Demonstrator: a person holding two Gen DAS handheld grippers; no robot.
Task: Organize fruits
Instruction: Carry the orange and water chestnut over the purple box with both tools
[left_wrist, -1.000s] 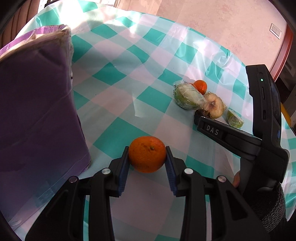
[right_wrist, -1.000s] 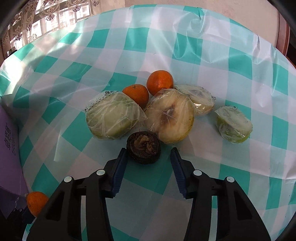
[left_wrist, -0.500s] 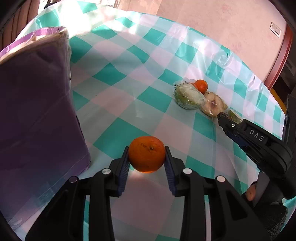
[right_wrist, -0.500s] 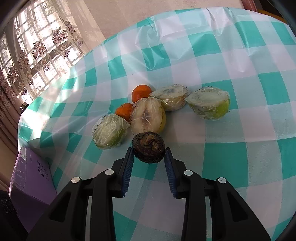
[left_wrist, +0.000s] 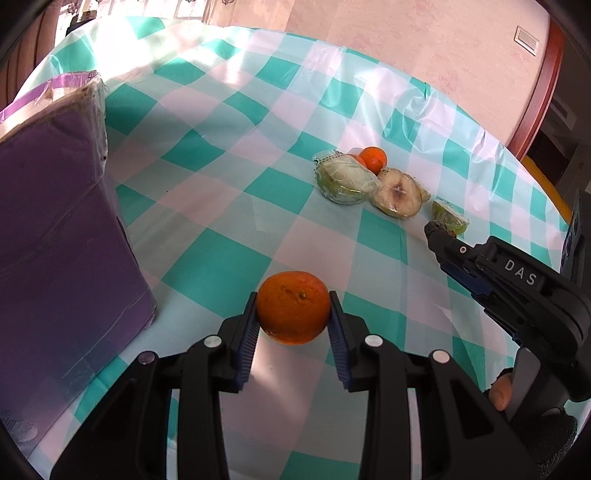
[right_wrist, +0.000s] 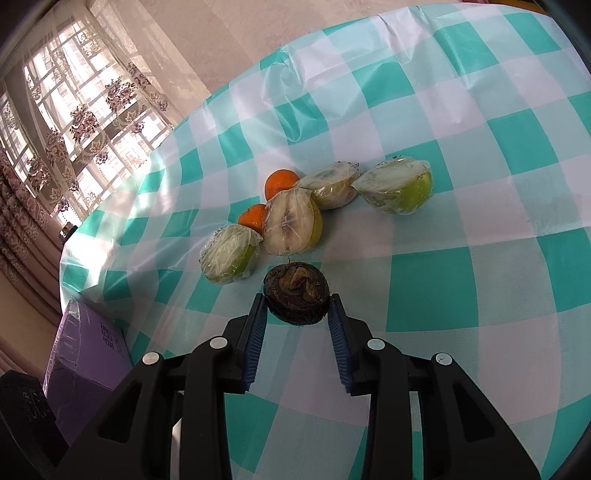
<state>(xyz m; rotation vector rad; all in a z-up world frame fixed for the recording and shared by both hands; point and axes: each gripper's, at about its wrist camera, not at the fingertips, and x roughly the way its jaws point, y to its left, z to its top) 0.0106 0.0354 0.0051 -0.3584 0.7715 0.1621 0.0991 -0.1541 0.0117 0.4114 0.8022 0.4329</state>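
Observation:
My left gripper is shut on an orange and holds it above the checked tablecloth, beside the purple box. My right gripper is shut on a dark brown shrivelled fruit and holds it off the table, back from the fruit pile. The pile holds a wrapped cut pear half, a wrapped green fruit half, two more wrapped halves, and two small oranges. The right gripper shows at the right of the left wrist view.
The round table carries a teal and white checked cloth. The purple box stands at its left edge. A window with flowered curtains lies beyond. A pink wall and red door frame stand behind the table.
My right gripper closed on the dark fruit, lifted it and drew back from the pile. My left gripper kept its hold on the orange and raised it slightly.

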